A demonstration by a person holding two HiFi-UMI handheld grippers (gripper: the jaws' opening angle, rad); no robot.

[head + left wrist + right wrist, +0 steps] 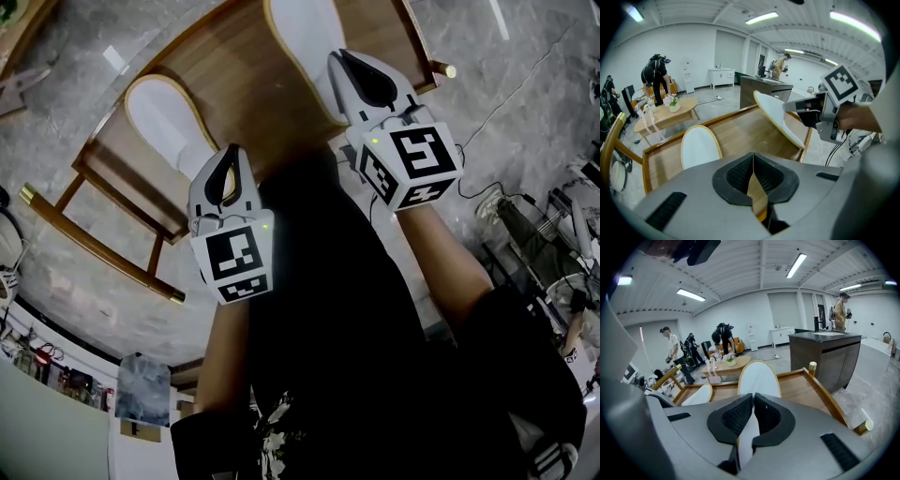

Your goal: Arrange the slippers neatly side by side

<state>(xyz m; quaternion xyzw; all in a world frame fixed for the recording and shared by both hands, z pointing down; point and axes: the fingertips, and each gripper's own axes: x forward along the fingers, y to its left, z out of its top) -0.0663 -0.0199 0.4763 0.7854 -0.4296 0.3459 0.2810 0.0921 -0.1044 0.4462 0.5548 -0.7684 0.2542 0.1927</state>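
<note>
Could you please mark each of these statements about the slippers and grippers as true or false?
1. The right gripper is closed on a white slipper. True.
2. The left gripper has its jaws wide open. False: its jaws are together.
3. Both slippers lie flat on the wooden rack. False: only the other slipper lies flat; the gripped one is lifted and tilted.
4. Both slippers are white with a tan rim. True.
5. The rack stands on a green carpet. False: the floor is grey stone.
</note>
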